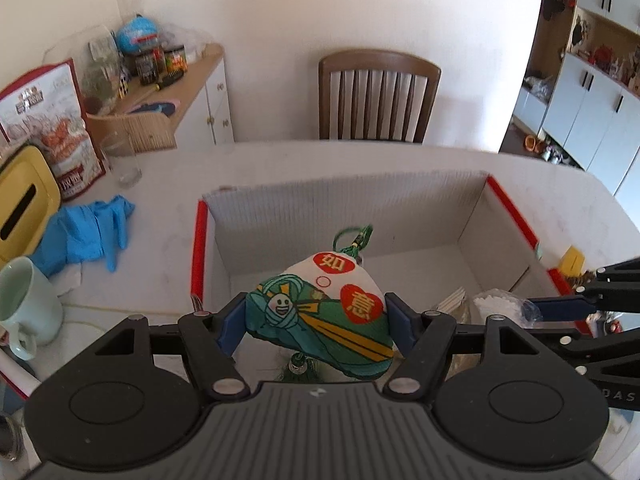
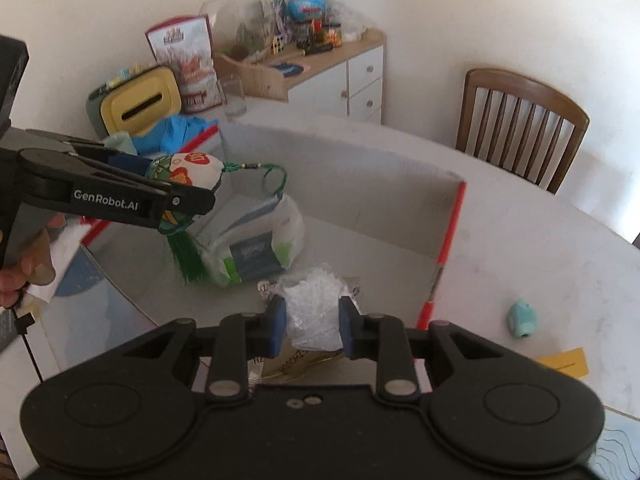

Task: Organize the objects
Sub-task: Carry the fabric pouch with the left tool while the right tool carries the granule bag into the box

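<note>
A: Dropping off now — we've got left gripper (image 1: 316, 322) clamped on sachet (image 1: 320, 312), right gripper (image 2: 312, 326) pinching clear bag (image 2: 314, 312), both over the box (image 1: 352, 200).
B: Next we prob lower inside box walls, then open up.

left wrist view angled down, close over the cardboard box (image 1: 420, 216), right wrist view likewise, both sharing it

Light: was bright, soft daylight, slightly washed out.
Shadows: were faint.
Blur: softened the far cabinet (image 2: 336, 76).
Edges: bowed strongly, with dark corners.
</note>
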### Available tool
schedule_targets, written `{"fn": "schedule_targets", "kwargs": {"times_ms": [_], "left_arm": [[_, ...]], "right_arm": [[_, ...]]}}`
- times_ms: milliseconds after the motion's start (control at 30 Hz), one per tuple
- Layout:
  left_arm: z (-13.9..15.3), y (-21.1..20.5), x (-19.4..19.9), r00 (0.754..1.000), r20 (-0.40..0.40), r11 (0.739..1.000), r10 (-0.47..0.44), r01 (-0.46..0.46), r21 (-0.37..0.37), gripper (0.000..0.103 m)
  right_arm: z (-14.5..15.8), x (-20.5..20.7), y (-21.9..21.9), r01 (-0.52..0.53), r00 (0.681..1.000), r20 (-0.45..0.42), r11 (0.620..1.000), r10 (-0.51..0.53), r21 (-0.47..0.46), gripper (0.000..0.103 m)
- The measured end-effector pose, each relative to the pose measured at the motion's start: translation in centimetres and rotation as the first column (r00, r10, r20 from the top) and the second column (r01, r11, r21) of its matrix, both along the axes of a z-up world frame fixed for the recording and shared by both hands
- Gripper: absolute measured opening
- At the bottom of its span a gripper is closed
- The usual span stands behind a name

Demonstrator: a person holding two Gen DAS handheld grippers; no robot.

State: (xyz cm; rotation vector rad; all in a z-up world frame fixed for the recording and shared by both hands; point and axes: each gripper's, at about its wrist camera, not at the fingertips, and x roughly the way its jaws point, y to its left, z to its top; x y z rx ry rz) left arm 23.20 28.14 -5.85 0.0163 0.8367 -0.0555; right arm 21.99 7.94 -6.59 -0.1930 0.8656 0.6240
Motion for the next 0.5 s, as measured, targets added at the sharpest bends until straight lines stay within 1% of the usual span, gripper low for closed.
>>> {"fn": "schedule_targets", "kwargs": {"times_ms": [200, 500], "left_arm": [[-1.3, -0.6, 0.2, 0.999, -0.039, 1.0, -0.028, 0.028, 0.013, 0.071], [-2.7, -0.9, 0.3, 0.995, -0.095, 0.999, -0.041, 0.042, 0.007, 0.073]], "right_arm": [[-1.4, 0.3, 0.8, 0.002, 1.0, -0.026, 0.999, -0.003, -0.034, 0.027], [-1.7, 0.2, 0.9, 0.004, 1.0, -0.024, 0.999, -0.005, -0.046, 0.03]]}}
